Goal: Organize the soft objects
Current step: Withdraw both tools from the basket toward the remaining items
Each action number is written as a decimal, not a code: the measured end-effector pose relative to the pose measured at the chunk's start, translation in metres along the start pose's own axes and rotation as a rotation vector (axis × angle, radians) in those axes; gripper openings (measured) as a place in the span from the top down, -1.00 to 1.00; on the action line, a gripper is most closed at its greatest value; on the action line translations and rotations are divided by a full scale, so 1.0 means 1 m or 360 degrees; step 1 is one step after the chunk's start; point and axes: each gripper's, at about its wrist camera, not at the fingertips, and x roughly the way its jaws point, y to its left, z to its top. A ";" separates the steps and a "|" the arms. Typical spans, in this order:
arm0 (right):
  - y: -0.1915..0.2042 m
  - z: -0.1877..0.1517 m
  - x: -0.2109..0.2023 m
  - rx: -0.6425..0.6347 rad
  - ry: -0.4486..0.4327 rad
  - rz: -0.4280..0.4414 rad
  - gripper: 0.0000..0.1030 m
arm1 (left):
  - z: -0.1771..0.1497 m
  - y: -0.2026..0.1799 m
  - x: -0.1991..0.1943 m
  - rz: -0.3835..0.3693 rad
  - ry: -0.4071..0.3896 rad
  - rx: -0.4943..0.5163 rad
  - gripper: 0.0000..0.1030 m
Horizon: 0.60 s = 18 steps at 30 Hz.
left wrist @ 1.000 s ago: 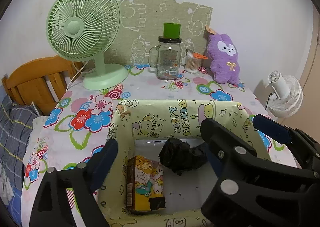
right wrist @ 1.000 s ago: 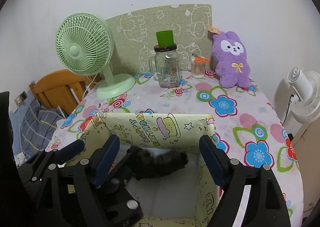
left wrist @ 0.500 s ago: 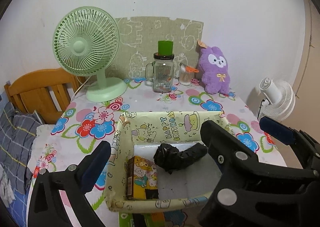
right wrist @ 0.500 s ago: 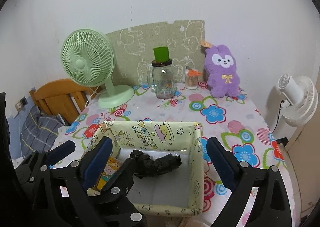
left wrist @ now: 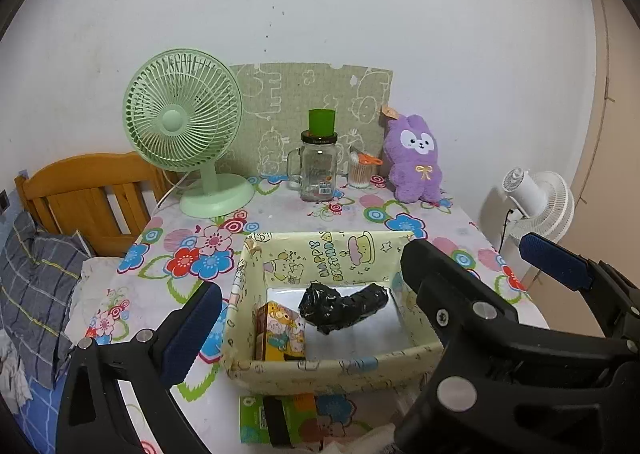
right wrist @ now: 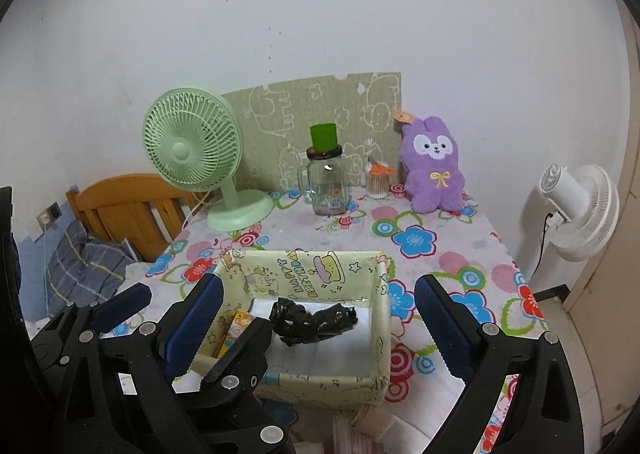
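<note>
You had drawn both grippers back and up from the box over the last second, so that the yellow birthday-print box (left wrist: 320, 368) sat smaller and lower in each view than it had a moment before, and more of the flowered tablecloth (right wrist: 416, 240) showed around it. Your left gripper (left wrist: 308, 294) hung above the near side of the box with its jaws spread wide and nothing between them. Your right gripper (right wrist: 316, 318) was likewise held wide open and empty, its blue pads (right wrist: 438, 328) framing the box from either side.

Inside the box, the crumpled black soft bundle (left wrist: 344, 308) lay on the white bottom toward the far wall, resting free of both grippers. Just beside it, against the left wall, a yellow cartoon carton (left wrist: 280, 330) stood upright. In front of the box, on the near edge of the table, a green packet (left wrist: 276, 420) lay flat, partly cut off by the frame.

At the back of the table the purple plush rabbit (right wrist: 434, 170) sat upright against the wall, well apart from the box. Near it stood a small jar of cotton swabs (right wrist: 378, 182), then a glass mug jar (right wrist: 326, 188) with a green cup (right wrist: 323, 137) on its lid, and a green desk fan (right wrist: 192, 158) at the left. A white fan (right wrist: 576, 206) stood off the table to the right.
</note>
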 end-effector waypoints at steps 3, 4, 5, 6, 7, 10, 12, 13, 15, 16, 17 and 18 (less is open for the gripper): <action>0.002 -0.003 -0.011 -0.0006 -0.0018 0.0003 -0.90 | -0.003 -0.001 -0.010 0.0000 -0.0019 0.0000 -0.99; 0.002 -0.004 -0.015 -0.0008 -0.0025 0.0003 -0.90 | -0.004 -0.001 -0.013 -0.0001 -0.0026 0.0000 -0.99; 0.003 -0.004 -0.019 -0.0010 -0.0032 0.0003 -0.90 | -0.006 -0.002 -0.017 -0.0002 -0.0035 0.0001 -0.99; 0.004 -0.005 -0.023 -0.0012 -0.0038 0.0002 -0.90 | -0.007 -0.003 -0.021 -0.0003 -0.0042 0.0003 -0.99; 0.004 -0.007 -0.028 -0.0014 -0.0044 0.0001 -0.90 | -0.008 -0.004 -0.024 -0.0005 -0.0048 0.0005 -0.99; 0.004 -0.010 -0.040 -0.0020 -0.0061 -0.0005 -0.90 | -0.012 -0.008 -0.035 -0.0002 -0.0073 0.0011 -0.99; 0.004 -0.012 -0.047 -0.0023 -0.0070 -0.0006 -0.90 | -0.015 -0.009 -0.041 -0.0004 -0.0083 0.0013 -0.99; 0.004 -0.013 -0.051 -0.0025 -0.0074 -0.0007 -0.90 | -0.016 -0.010 -0.044 -0.0005 -0.0088 0.0013 -0.99; 0.004 -0.016 -0.057 -0.0031 -0.0078 -0.0008 -0.90 | -0.020 -0.011 -0.049 -0.0008 -0.0094 0.0012 -0.99; 0.005 -0.017 -0.059 -0.0036 -0.0079 -0.0008 -0.90 | -0.021 -0.012 -0.051 -0.0011 -0.0098 0.0010 -0.99; 0.005 -0.019 -0.062 -0.0041 -0.0082 -0.0008 -0.90 | -0.024 -0.012 -0.053 -0.0017 -0.0103 0.0009 -0.99; 0.005 -0.020 -0.064 -0.0046 -0.0086 -0.0008 -0.90 | -0.026 -0.013 -0.055 -0.0022 -0.0109 0.0007 -0.99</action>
